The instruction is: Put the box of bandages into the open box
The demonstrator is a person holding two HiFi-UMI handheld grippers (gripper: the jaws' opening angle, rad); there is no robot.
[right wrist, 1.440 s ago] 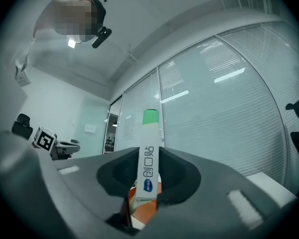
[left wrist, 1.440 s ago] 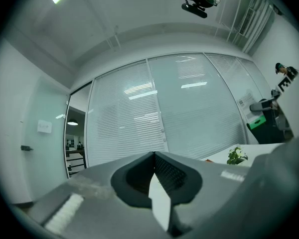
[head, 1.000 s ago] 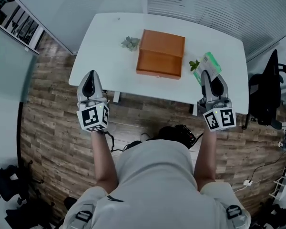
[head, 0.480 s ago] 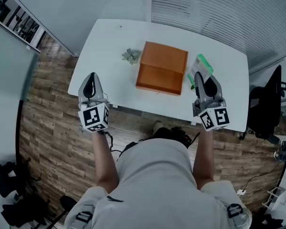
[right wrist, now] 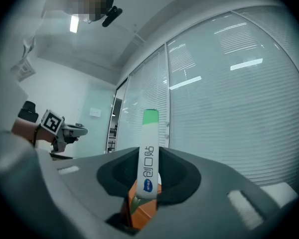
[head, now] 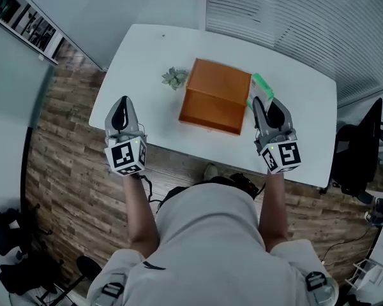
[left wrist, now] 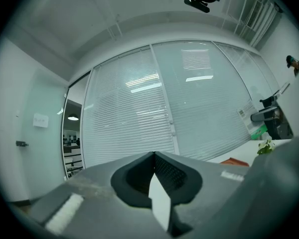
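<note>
The open orange box (head: 216, 95) sits mid-table on the white table (head: 140, 56). My right gripper (head: 260, 104) hovers at the box's right side, shut on the box of bandages (head: 260, 83), whose green end sticks out past the jaws. In the right gripper view the bandage box (right wrist: 149, 133) stands upright between the jaws of my right gripper (right wrist: 149, 158), white edge with a green top. My left gripper (head: 121, 106) hangs off the table's front left edge, shut and empty (left wrist: 153, 156). The orange box (left wrist: 234, 161) shows low at the right of that view.
A small potted plant (head: 174, 77) stands just left of the orange box. Another plant (left wrist: 265, 146) shows at the right in the left gripper view. Glass walls with blinds (head: 287, 18) run behind the table. Wooden floor (head: 64, 171) lies in front, and an office chair (head: 360, 152) is at the right.
My right gripper has carried the bandage box leftward, from beyond the table's right part to the orange box's right side. The left gripper has barely moved.
</note>
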